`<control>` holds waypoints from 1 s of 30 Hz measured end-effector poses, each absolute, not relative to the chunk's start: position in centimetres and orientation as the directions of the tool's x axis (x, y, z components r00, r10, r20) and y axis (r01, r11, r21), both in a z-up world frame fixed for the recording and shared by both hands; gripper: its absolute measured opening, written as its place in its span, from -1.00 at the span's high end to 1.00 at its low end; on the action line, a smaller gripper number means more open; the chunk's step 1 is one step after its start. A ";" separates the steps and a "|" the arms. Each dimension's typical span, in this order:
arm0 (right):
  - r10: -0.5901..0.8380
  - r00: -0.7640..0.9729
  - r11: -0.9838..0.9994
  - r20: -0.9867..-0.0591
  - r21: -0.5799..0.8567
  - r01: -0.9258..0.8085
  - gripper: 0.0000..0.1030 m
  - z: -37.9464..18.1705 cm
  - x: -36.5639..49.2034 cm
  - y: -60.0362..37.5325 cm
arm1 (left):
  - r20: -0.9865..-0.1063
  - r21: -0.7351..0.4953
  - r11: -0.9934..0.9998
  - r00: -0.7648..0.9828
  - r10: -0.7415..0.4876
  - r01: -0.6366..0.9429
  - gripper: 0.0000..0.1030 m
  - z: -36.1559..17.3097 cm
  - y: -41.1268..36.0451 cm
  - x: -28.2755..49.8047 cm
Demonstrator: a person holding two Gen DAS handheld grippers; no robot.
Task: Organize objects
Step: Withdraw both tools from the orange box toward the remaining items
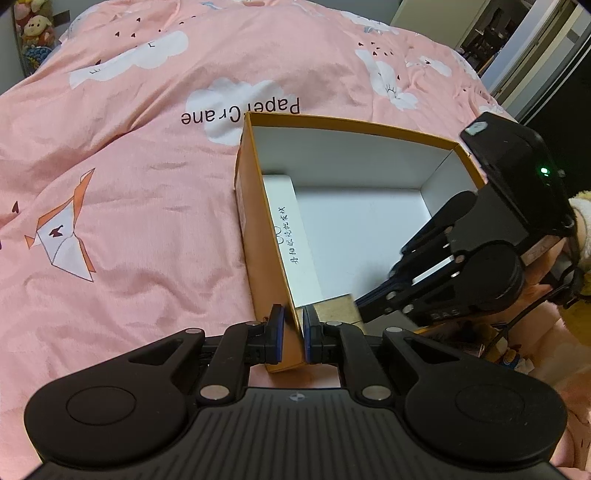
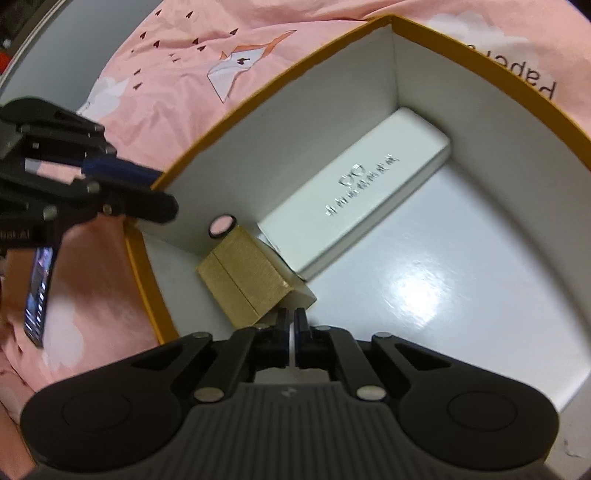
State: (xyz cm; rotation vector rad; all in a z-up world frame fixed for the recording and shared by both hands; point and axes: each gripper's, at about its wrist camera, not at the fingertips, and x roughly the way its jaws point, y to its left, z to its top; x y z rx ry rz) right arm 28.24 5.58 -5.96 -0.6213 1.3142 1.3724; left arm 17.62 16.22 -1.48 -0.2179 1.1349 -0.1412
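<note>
The open orange box [image 1: 255, 236] sits on the pink bedspread [image 1: 129, 184], its near wall pinched by the left gripper [image 1: 293, 334]. Inside, a gold box [image 2: 245, 275] touches a long white box [image 2: 356, 192] lying along that wall. The right gripper [image 2: 291, 332], clenched on nothing, hovers just beside the gold box.

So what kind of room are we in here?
Most likely a bedroom: the orange cardboard box sits on a pink quilt printed with clouds and paper cranes, and stuffed plush toys are piled in the far corner.
</note>
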 end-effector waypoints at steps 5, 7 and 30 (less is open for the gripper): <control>0.332 -0.286 0.215 -0.899 0.368 -0.905 0.96 -6.5 27.8 6.5 | -0.883 -0.235 0.972 0.417 -0.217 0.009 0.78 -1.5 16.0 17.5; 0.329 -0.289 0.226 -0.899 0.372 -0.900 0.96 -6.6 27.7 6.3 | -0.882 -0.241 0.970 0.415 -0.224 0.011 0.78 -1.4 16.0 17.5; 0.683 0.186 0.429 -0.706 0.181 -0.885 0.50 3.6 19.0 -6.7 | -0.747 -0.210 0.966 0.612 -0.259 0.153 0.66 6.0 11.1 10.4</control>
